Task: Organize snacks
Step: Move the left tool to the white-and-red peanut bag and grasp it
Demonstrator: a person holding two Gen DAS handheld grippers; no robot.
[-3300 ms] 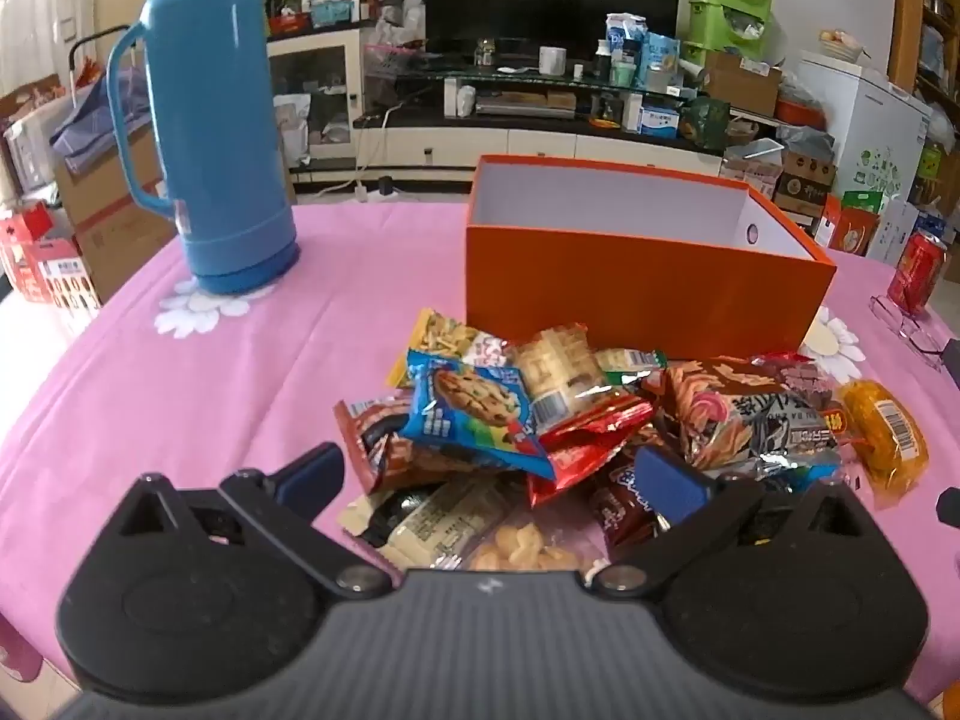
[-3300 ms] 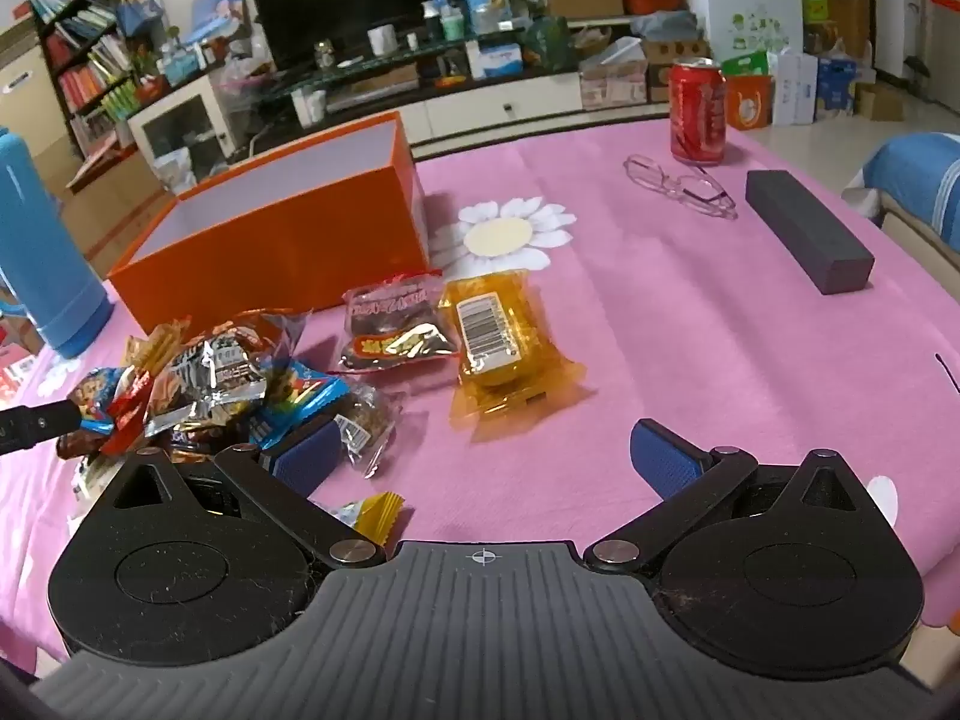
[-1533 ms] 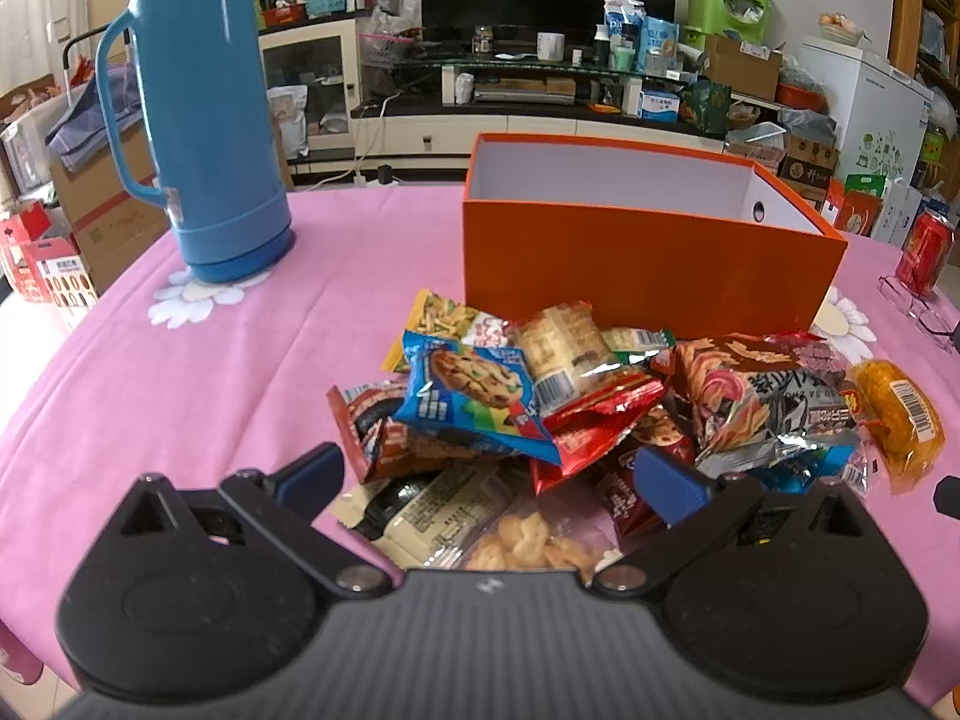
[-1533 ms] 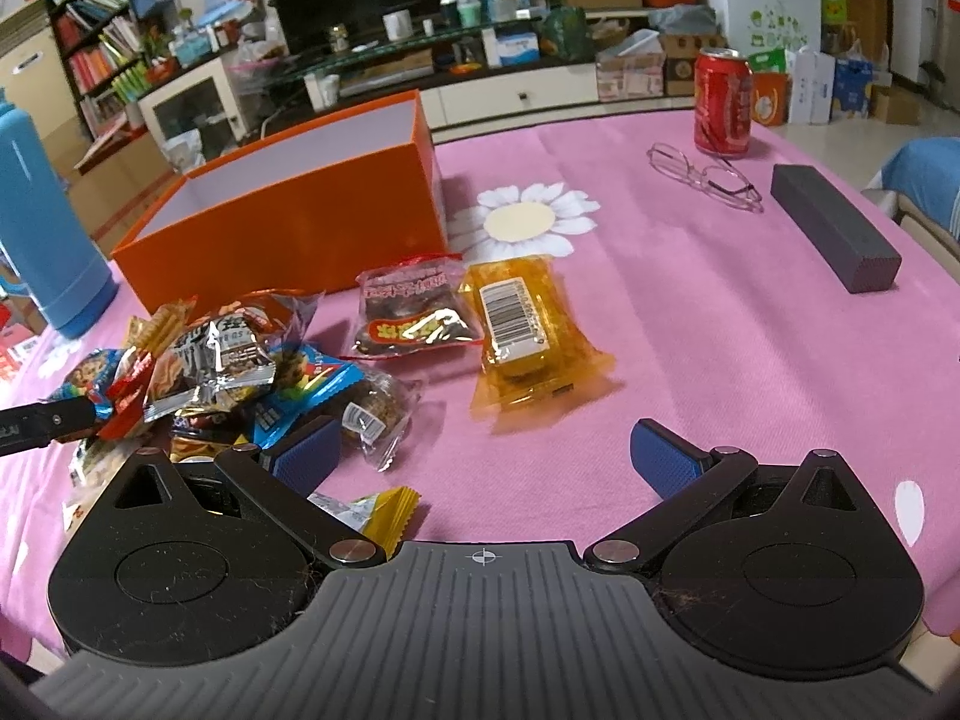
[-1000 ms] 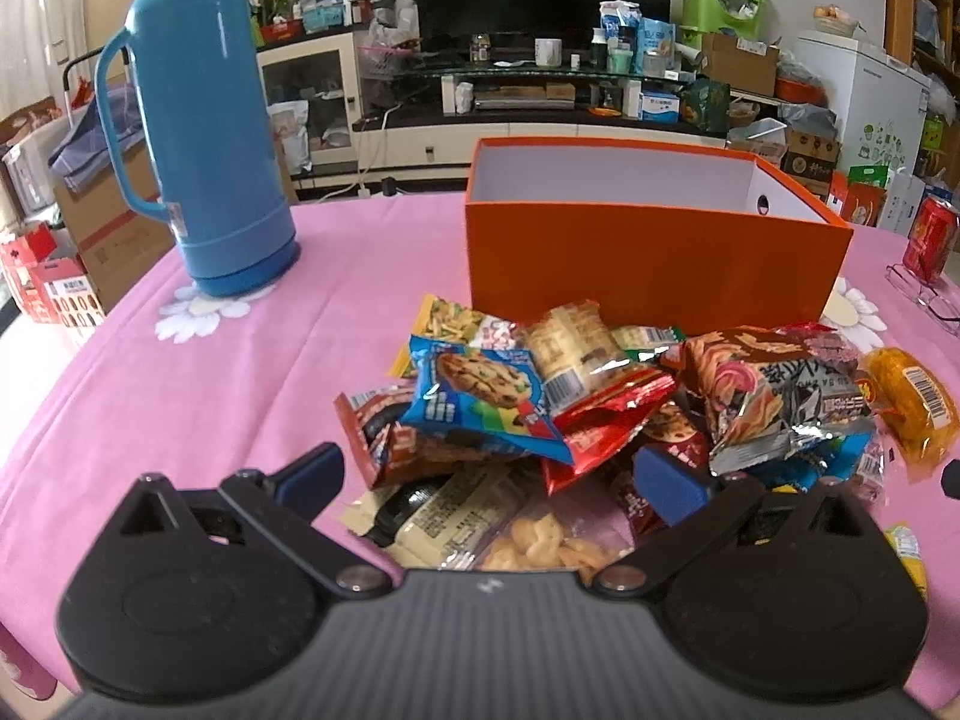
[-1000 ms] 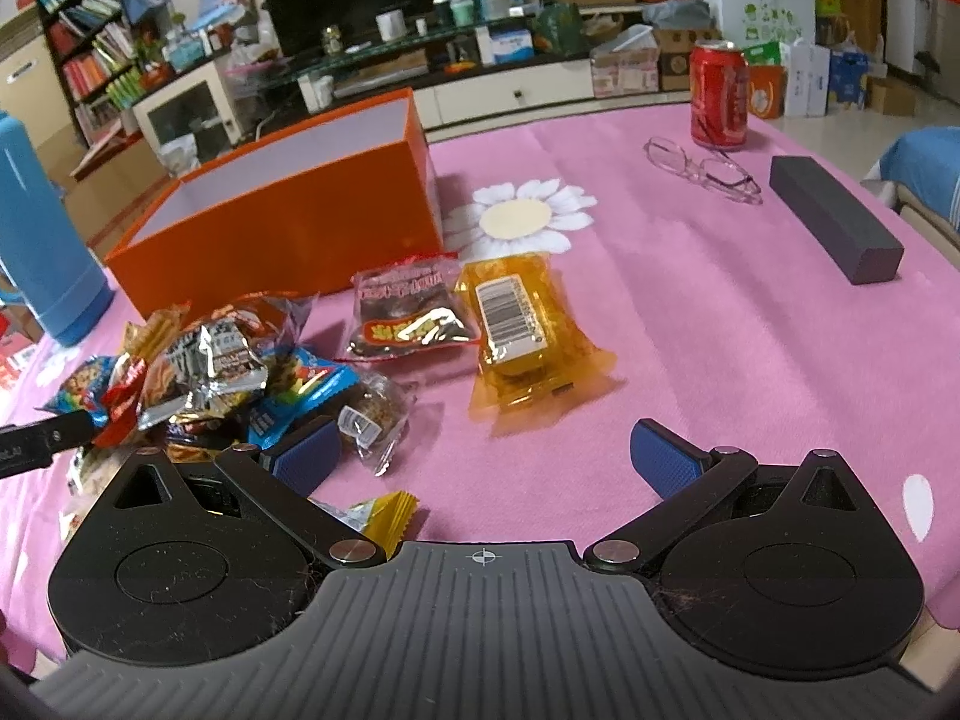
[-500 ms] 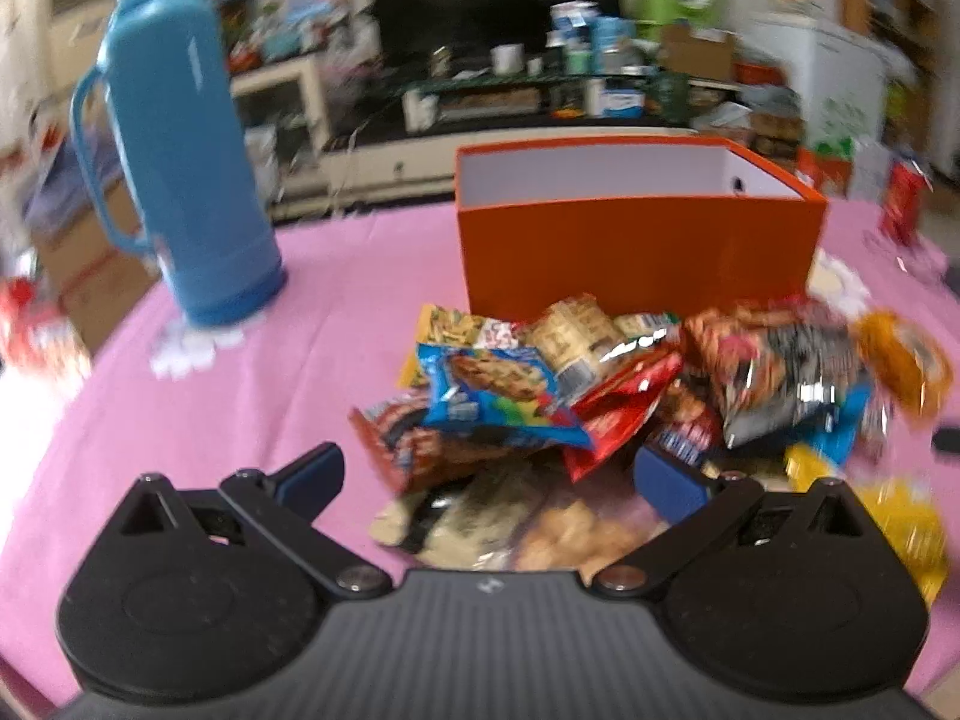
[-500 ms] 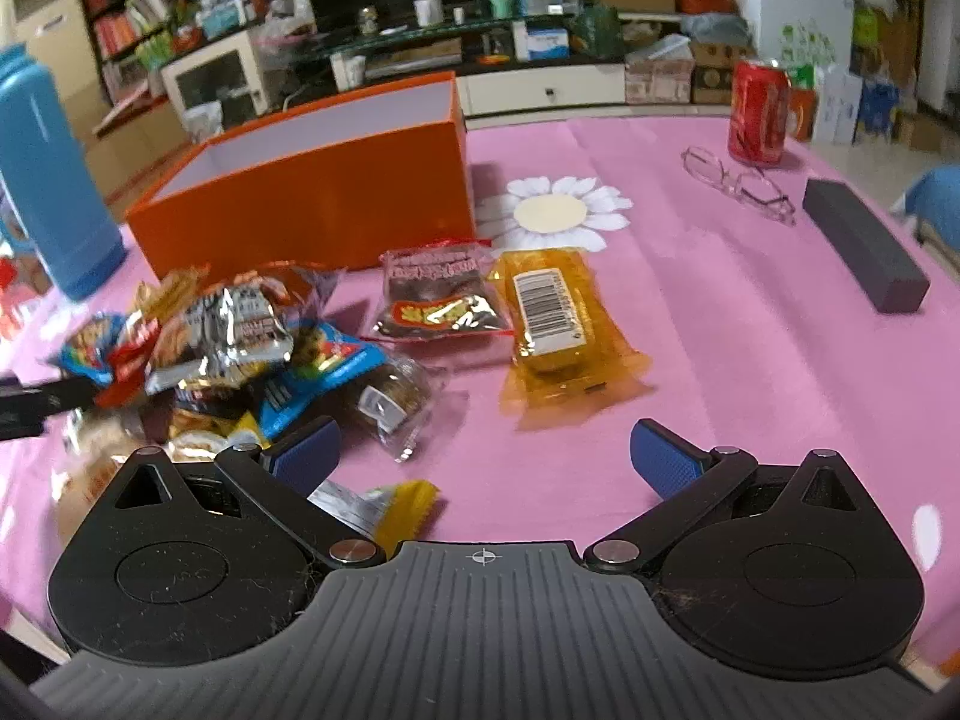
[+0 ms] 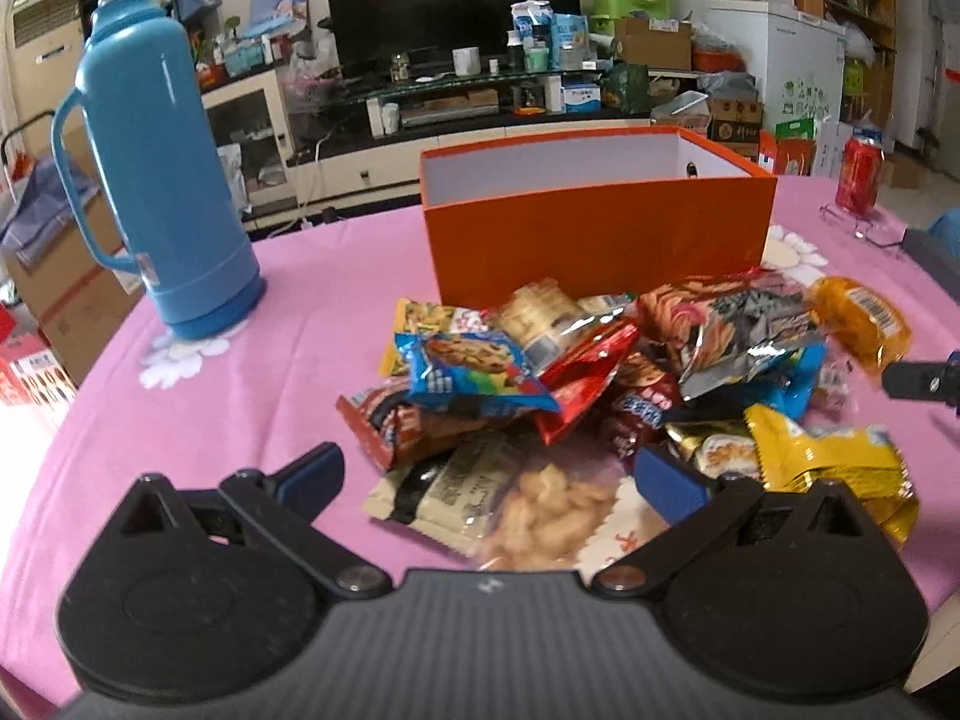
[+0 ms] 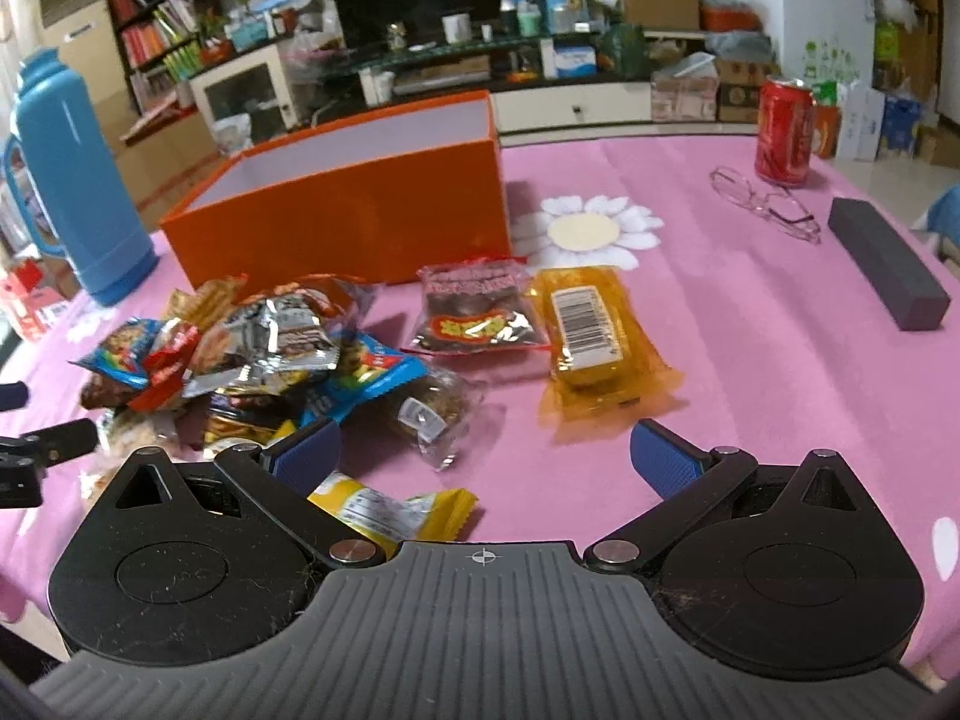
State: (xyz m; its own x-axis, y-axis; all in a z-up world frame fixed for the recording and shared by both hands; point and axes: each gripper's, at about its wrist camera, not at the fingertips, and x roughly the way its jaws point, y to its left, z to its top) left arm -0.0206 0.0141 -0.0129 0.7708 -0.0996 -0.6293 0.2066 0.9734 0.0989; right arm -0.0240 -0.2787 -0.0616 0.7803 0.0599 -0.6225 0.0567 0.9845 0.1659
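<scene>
A pile of snack packets [image 9: 600, 372] lies on the pink tablecloth in front of an open orange box [image 9: 594, 228] with a white inside. My left gripper [image 9: 489, 477] is open and empty, just short of the pile's near edge, over a pale cracker packet [image 9: 510, 498]. In the right wrist view the pile [image 10: 270, 348] is at the left and the orange box [image 10: 348, 210] behind it. My right gripper [image 10: 483, 453] is open and empty, near an amber packet with a barcode [image 10: 591, 330], a dark packet [image 10: 474, 312] and a yellow packet [image 10: 384, 510].
A tall blue thermos [image 9: 162, 180] stands at the left. A red can [image 10: 783, 132], glasses [image 10: 765, 198] and a dark grey block [image 10: 888, 264] lie at the right. Furniture, a TV and boxes fill the room behind.
Both grippers have drifted left and back a little; a yellow packet now shows at the right of the left wrist view. Both stay open and empty. The snacks have not moved.
</scene>
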